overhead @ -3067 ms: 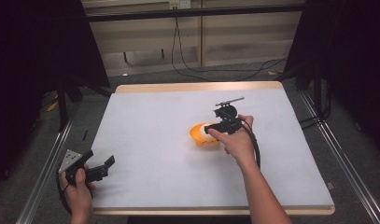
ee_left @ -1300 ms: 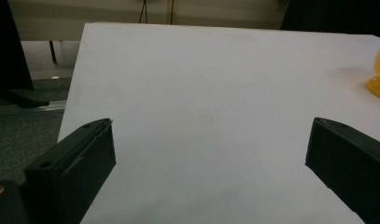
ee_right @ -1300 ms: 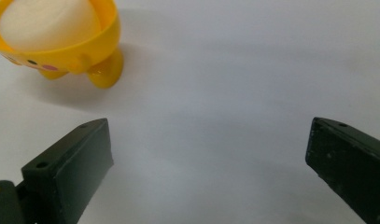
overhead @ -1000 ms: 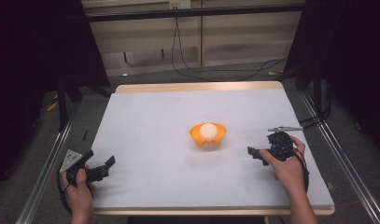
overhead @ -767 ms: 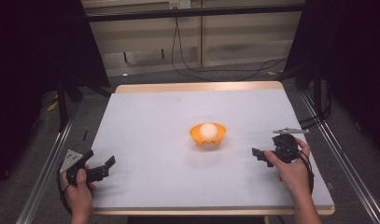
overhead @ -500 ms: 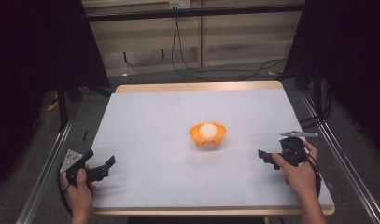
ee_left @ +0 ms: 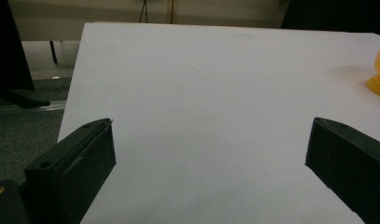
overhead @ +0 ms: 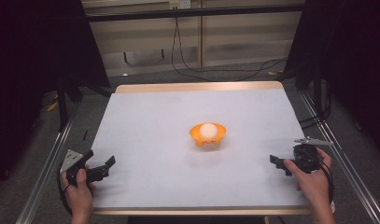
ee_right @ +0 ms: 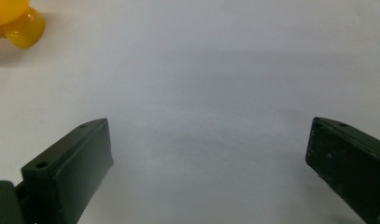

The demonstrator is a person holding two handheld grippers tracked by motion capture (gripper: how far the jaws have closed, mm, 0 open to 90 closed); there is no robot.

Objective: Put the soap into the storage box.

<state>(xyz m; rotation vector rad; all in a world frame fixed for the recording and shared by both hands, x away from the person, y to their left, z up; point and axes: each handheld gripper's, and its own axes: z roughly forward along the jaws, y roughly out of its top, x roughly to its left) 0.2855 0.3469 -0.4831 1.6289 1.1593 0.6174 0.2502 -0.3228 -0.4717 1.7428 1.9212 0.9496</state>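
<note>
Placement looks finished: the small white ball [overhead: 207,131] sits inside the orange plastic bowl with a footed base [overhead: 207,136], near the middle of the white table [overhead: 150,121], and neither tool holds anything. What remains, by the look of it, is at most parking the hands. The right gripper [overhead: 280,164] rests near the table's right edge with its jaws spread wide and empty; from there the bowl lies toward ten o'clock, well apart, its yellow-orange foot [ee_right: 17,25] showing in the right gripper view's upper left corner. The left gripper [overhead: 103,167] waits at the near left corner, jaws likewise spread and empty, the bowl [ee_left: 379,72] off toward two o'clock.
</note>
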